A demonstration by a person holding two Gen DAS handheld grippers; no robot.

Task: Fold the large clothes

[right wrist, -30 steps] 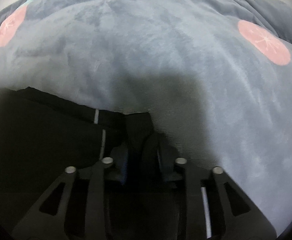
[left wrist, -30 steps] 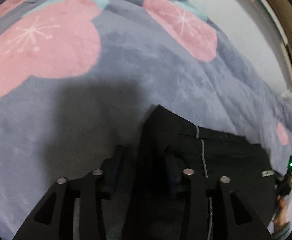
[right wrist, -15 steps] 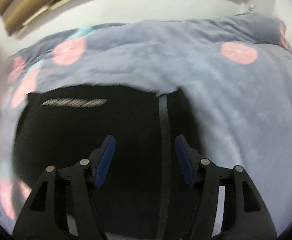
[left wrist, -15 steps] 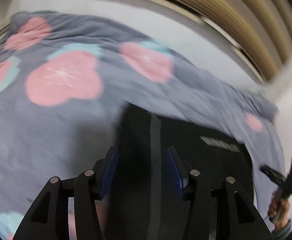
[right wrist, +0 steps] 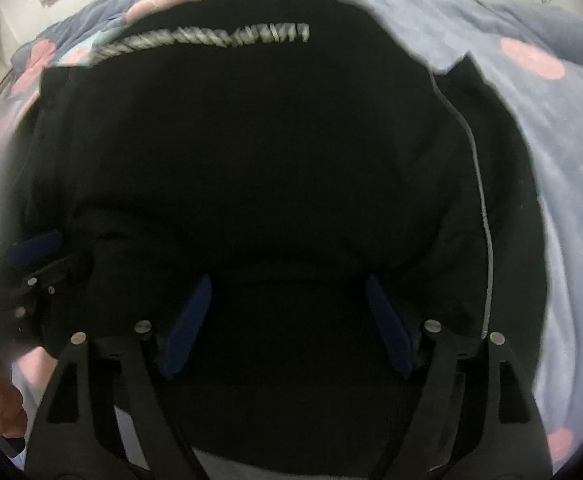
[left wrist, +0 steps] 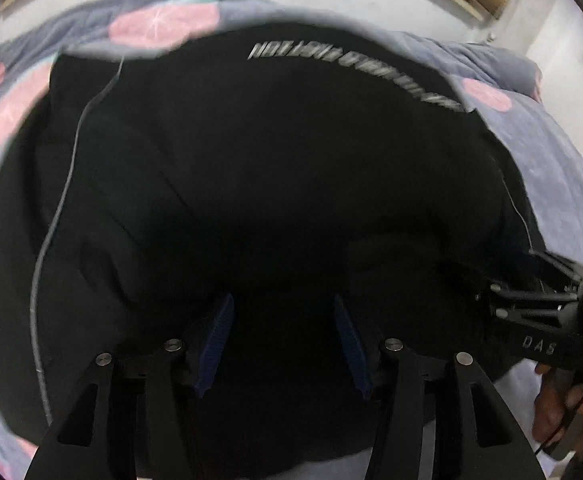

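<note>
Ahead of the blue pads [left wrist: 216,344] lies a black garment [left wrist: 283,184] with blurred, perhaps silver-grey lettering [left wrist: 355,66] and thin grey piping [right wrist: 481,200]. Beyond it, a grey-blue blanket [right wrist: 563,152] bears pink flowers [left wrist: 163,26].

Silver lettering [left wrist: 355,70] on the black garment [left wrist: 291,180] is blurred, unreadable.

left gripper [left wrist: 283,344]: black frame, blue pads, silver screws | right gripper [right wrist: 287,328]: same, "DAS" lettering

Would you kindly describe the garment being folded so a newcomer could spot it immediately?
Start at the grey blanket with pink flowers covering the bed. On it lies a black garment, the only dark item there. A line of pale lettering runs along its far edge, with thin pale stripes down its sides.
</note>
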